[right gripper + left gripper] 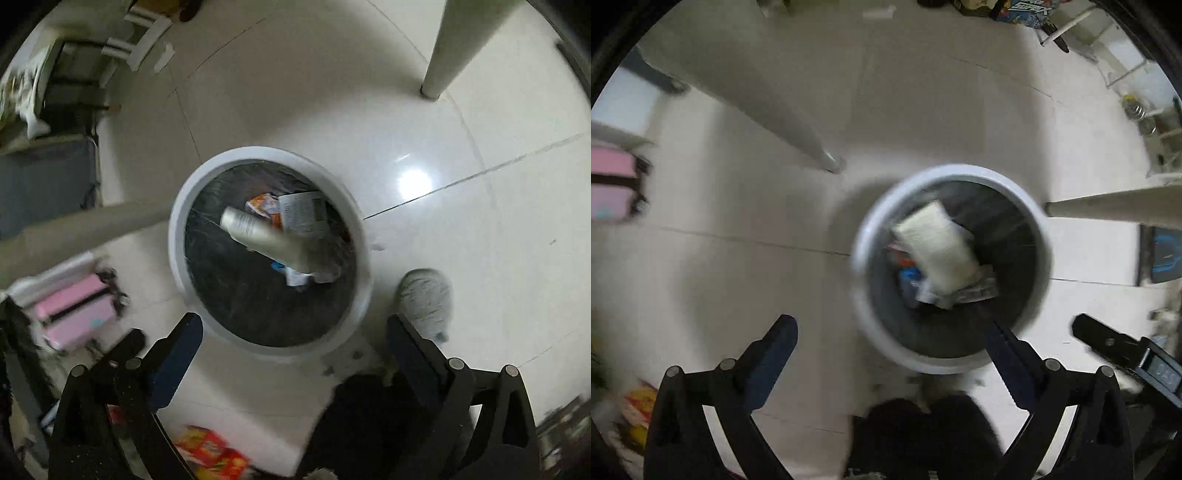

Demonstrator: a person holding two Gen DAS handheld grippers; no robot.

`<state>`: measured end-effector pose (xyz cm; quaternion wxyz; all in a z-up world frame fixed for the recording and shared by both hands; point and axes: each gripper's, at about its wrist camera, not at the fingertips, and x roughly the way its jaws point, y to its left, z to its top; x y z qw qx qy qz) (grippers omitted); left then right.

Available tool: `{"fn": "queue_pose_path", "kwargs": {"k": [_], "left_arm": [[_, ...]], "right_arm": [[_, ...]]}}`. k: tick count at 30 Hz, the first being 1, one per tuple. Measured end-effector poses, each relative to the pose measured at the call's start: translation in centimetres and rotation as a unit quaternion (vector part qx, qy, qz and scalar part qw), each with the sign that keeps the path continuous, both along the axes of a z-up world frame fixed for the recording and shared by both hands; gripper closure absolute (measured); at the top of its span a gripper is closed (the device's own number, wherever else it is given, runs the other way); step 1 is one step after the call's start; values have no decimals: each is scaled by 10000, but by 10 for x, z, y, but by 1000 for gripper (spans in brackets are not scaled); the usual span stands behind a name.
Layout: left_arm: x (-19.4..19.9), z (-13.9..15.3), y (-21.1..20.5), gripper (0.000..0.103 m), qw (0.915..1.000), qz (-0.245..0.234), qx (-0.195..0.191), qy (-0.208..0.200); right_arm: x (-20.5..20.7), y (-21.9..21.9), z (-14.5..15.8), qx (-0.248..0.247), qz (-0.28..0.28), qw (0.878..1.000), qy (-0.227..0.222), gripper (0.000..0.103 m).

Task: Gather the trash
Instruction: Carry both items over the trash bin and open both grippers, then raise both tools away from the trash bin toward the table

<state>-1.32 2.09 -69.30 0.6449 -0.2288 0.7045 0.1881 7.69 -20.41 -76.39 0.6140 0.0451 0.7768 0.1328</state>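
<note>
A white-rimmed trash bin (pixel 951 266) lined with a dark bag stands on the pale tiled floor (pixel 738 221) and serves as the landmark here. The left gripper (pixel 892 341) points down over the bin's near edge with its jaws spread wide and nothing between them; one finger lies over the bin's near rim, the other well outside the bin over bare floor. Inside the bin, blurred, a pale flat packet (pixel 936 245) lies above a heap of wrappers (pixel 916 284), clear of the jaws and beyond their tips.

The right gripper (pixel 295 332) also hangs just at the near side of the bin (pixel 269 251), its jaws open and empty, one tip on each side of the bin's near rim. Within the bin's mouth a pale cylindrical bottle (pixel 266 238) shows, tilted and blurred, well beyond the jaws and touching neither; whether it rests on the rubbish cannot be told. An orange wrapper (pixel 264 205) and a printed paper (pixel 303 214) lie deeper in the bin. A grey slipper (pixel 424 299) stands just beside the bin, and a table leg (pixel 454 48) is on its far side.
</note>
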Motion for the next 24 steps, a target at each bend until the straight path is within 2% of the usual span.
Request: {"fn": "queue_pose_path", "kwargs": {"k": [3,7,13,24], "left_arm": [[-9,26,-4,1,9997,-79,235,36],[-22,66,-13,1,9990,-184,400,43],[-28,126,-21,1,9988,-186,442,-109],[-45,257,-31,1,9969,-299,511,-526]], "right_arm": [[-8,8,23,-472,527,9967,-397,2],[-20,14,62,-817,1044,9878,-816,1],[-33,12,126,-951,1355,9799,-1112,1],[-54,6,282,-894,1543,9728,-1481,1]]}}
